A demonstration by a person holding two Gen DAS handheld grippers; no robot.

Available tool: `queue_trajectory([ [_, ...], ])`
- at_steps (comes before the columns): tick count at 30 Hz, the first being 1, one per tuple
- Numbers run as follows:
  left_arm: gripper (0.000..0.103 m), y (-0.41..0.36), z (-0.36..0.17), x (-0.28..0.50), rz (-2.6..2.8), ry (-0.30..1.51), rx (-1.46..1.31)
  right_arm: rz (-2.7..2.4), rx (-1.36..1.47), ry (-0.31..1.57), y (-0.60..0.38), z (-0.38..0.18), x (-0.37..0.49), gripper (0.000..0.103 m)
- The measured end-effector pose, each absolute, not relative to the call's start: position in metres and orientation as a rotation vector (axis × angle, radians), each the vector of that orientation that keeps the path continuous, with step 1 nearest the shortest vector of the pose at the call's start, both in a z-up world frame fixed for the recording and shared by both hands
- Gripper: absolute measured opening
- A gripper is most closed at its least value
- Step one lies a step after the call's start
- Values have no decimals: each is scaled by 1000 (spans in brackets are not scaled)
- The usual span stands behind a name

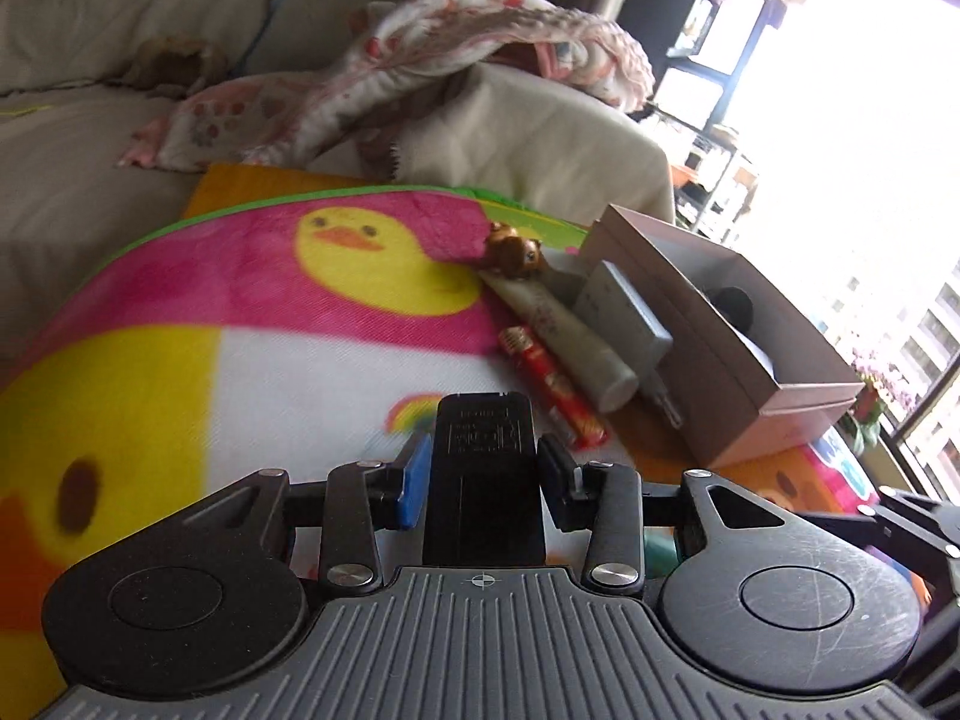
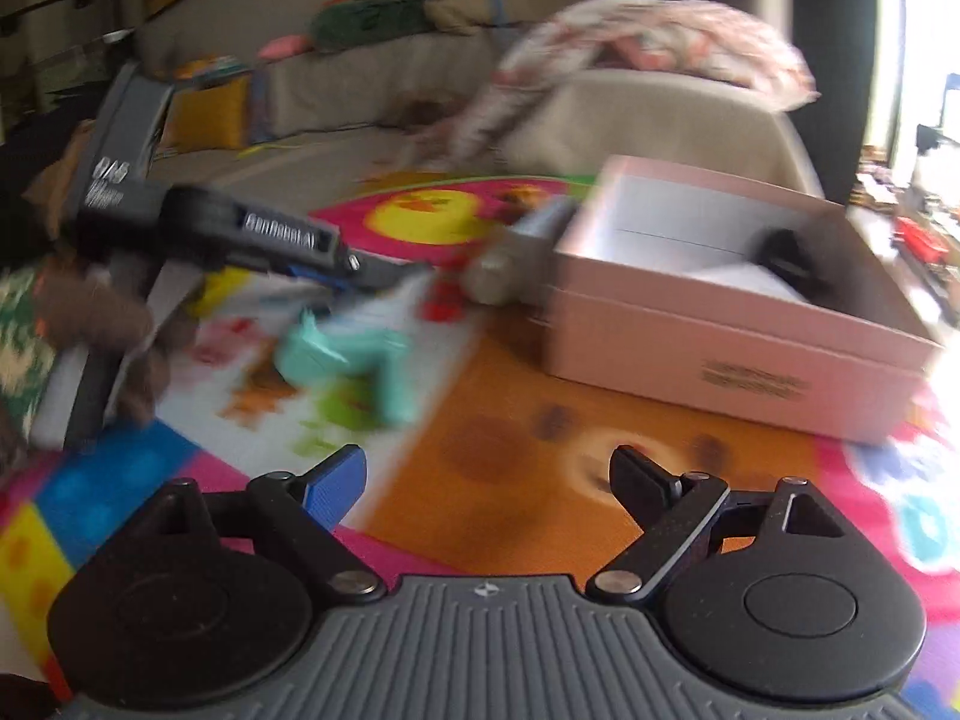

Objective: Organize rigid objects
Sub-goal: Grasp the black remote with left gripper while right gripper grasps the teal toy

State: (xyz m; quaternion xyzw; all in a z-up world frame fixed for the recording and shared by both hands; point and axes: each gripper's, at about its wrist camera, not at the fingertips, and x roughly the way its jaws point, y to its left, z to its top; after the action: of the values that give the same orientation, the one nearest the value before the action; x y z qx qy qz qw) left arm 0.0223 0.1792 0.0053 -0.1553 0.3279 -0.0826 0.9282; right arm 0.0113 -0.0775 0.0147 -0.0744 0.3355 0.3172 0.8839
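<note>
The left gripper is clamping a black block-shaped object between its blue and black pads, the block standing up out of the jaws with its embossed top face toward the camera; held square like this, it is probably being readied for carrying to the pink box, where the sorted things seem to be going. The right gripper is hanging open and empty above the orange patch of the play mat, likely waiting its turn. Just beyond the left gripper's fingers, a red patterned tube, a pale cream tube and a grey slab-like item are lying side by side against the box's near wall, with a small brown figurine at their far end. Farther back, a flowered blanket is draped over a beige sofa. The right wrist view, though blurred, is showing what the left cannot: the left tool from the side, a teal toy on the mat beneath it, and the box's open interior with a dark round thing in it. The left view alone is giving the row of tubes sharply.
</note>
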Motion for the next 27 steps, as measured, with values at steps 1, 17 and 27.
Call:
queue_trajectory([
  [1,43,183,4,13,-160,666,-334,680,-157,705,-67,16,13,89],
  [17,44,198,-7,-22,-154,630,-428,857,-266,727,-4,9,24,69],
  [27,43,146,1,-32,-202,665,-151,751,-300,650,-73,29,-7,69],
])
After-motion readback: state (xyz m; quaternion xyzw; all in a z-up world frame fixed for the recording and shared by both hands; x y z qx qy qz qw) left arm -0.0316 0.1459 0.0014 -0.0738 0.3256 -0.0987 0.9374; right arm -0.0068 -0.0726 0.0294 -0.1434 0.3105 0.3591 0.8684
